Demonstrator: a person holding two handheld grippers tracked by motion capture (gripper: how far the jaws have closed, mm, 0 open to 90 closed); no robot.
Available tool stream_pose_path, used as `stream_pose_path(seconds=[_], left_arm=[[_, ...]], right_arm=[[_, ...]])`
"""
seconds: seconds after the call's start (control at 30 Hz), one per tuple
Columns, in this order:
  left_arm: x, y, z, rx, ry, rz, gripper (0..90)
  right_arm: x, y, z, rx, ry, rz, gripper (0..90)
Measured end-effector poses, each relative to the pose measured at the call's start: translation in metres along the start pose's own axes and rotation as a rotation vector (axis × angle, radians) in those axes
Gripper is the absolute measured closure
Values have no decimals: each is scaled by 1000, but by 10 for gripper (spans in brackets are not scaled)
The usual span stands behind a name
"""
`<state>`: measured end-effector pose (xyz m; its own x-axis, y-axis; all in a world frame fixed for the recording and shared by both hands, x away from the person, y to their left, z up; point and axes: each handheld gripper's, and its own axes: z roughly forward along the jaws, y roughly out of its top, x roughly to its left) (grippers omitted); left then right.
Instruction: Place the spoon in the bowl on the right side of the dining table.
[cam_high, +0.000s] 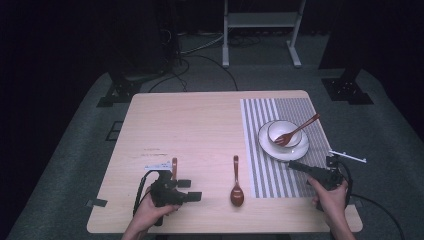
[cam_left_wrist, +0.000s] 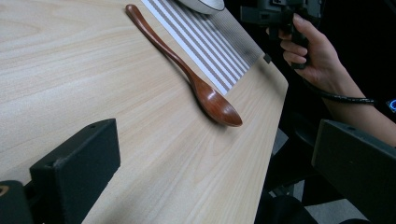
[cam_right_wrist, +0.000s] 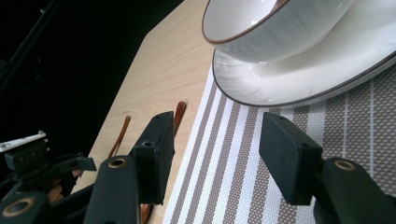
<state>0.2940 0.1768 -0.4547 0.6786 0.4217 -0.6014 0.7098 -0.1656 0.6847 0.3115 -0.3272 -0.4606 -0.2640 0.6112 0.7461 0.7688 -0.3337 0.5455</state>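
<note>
Your left tongs (cam_high: 192, 190) sit near the front edge of the counter (cam_high: 200, 125), spread wide with nothing between them, aimed across the wood at the brown wooden spoon (cam_high: 236, 187). That spoon lies flat on the bare counter just left of the striped placemat (cam_high: 280, 150), bowl end toward you, handle pointing away. To take it well, I would close on the slim neck just above the bowl, coming in low and square so the curved handle does not roll out.

Your right tongs (cam_high: 295, 165) hover over the placemat, also open and empty, just short of the white plate (cam_high: 300, 150) that carries the white bowl (cam_high: 280, 131). A wooden fork (cam_high: 295, 132) rests in that bowl, its handle leaning out over the rim.

Another brown utensil (cam_high: 174, 166) beside your left hand (cam_high: 150, 212) is mostly covered by the gripper body, so I cannot tell what it is. In the right gripper view the bowl and plate are cut off by the frame.
</note>
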Motion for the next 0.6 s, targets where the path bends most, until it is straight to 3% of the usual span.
stream_pose_path(seconds=[0.17,0.3,0.43,0.6], left_arm=[[0,1,-2,-15,-9,0,0],[-1,2,-4,-37,-19,0,0],[-1,2,-6,-60,-21,0,0],[-1,3,-5,-74,-27,-3,0]], right_arm=[[3,-12,-3,-11,10,-12,436],[5,-24,-6,-32,20,-60,403],[0,-36,-5,-69,53,-93,371],[-7,-43,-5,-106,112,-99,339]])
